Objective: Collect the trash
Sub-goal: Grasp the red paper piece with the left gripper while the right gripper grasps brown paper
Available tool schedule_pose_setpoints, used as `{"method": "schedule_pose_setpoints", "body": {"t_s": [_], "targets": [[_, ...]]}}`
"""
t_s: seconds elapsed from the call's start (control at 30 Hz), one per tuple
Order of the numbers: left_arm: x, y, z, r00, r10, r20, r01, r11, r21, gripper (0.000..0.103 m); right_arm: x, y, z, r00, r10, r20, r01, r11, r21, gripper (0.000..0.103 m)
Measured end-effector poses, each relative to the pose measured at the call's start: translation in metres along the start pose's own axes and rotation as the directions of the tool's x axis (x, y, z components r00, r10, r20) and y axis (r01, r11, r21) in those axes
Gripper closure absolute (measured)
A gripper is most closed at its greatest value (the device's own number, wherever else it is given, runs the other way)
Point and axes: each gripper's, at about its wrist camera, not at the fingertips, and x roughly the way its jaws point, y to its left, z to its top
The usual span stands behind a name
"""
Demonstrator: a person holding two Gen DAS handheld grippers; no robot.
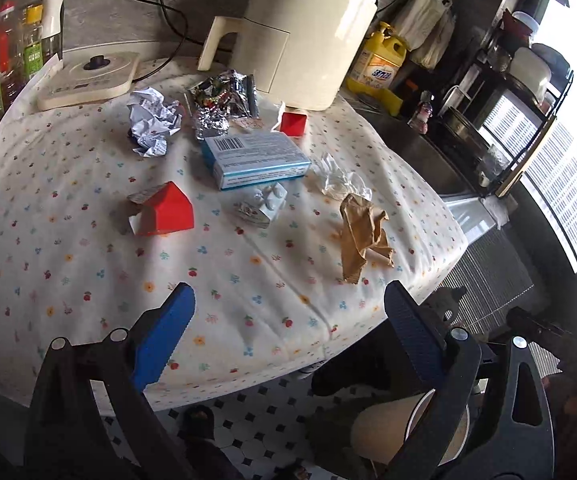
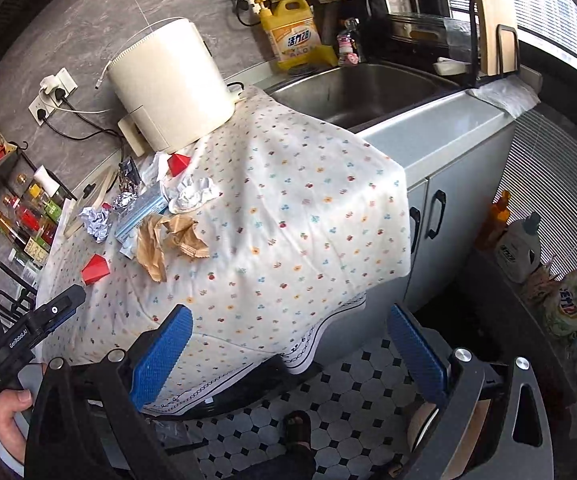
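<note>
Bin sits half-hidden behind open left gripper fingers.

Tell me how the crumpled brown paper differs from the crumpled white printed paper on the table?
The brown paper is plain tan and lies stretched out near the table's sink-side edge; the white printed paper bears dark print, is balled tighter, and sits farther back by the flat cream appliance. Both are crumpled and rest on the floral tablecloth.
</note>
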Motion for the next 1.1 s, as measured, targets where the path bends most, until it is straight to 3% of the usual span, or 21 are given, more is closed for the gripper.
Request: {"method": "schedule_pose_setpoints", "body": {"t_s": [0.27,0.4,0.5,0.63,0.77,0.83,0.87,0.9,1.1], "targets": [[0.008,0.054,0.030,0.999,0.022,0.026,-0.021,0.999,-0.040,0.009,0.039,0.054,0.023,1.000,0.024,-0.005,-0.024,0.999,-0.048,0.008],[0.021,0.079,0.041,1.000,0.018,0.002,-0.017,0.998,-0.061,0.014,0.057,0.076,0.031,1.000,0.027,-0.001,-0.027,0.998,-0.052,0.008],[0.039,0.092,0.046,0.998,-0.003,-0.066,-0.001,0.998,-0.063,0.032,0.073,0.089,0.036,1.000,0.025,-0.010,-0.025,0.999,-0.037,0.008],[0.058,0.100,0.045,0.988,-0.048,-0.147,0.039,0.997,-0.063,0.075,0.092,0.106,0.039,0.999,0.018,-0.031,-0.020,0.999,-0.050,0.008],[0.055,0.099,0.044,0.988,-0.073,-0.133,0.069,0.997,-0.034,0.078,0.109,0.116,0.040,0.998,0.006,-0.059,-0.011,0.997,-0.080,0.008],[0.052,0.099,0.044,0.990,-0.066,-0.122,0.063,0.998,-0.030,0.078,0.118,0.119,0.040,0.995,0.011,-0.098,-0.021,0.994,-0.105,0.034],[0.050,0.100,0.044,0.991,-0.066,-0.117,0.062,0.998,-0.034,0.078,0.124,0.121,0.039,0.990,0.016,-0.139,-0.032,0.993,-0.114,0.065],[0.048,0.100,0.044,0.992,-0.066,-0.111,0.062,0.997,-0.039,0.078,0.129,0.121,0.037,0.985,0.022,-0.170,-0.042,0.993,-0.113,0.089],[0.034,0.094,0.041,0.994,-0.070,-0.078,0.067,0.997,-0.044,0.078,0.107,0.118,0.030,0.991,0.051,-0.125,-0.067,0.990,-0.126,0.095]]}}
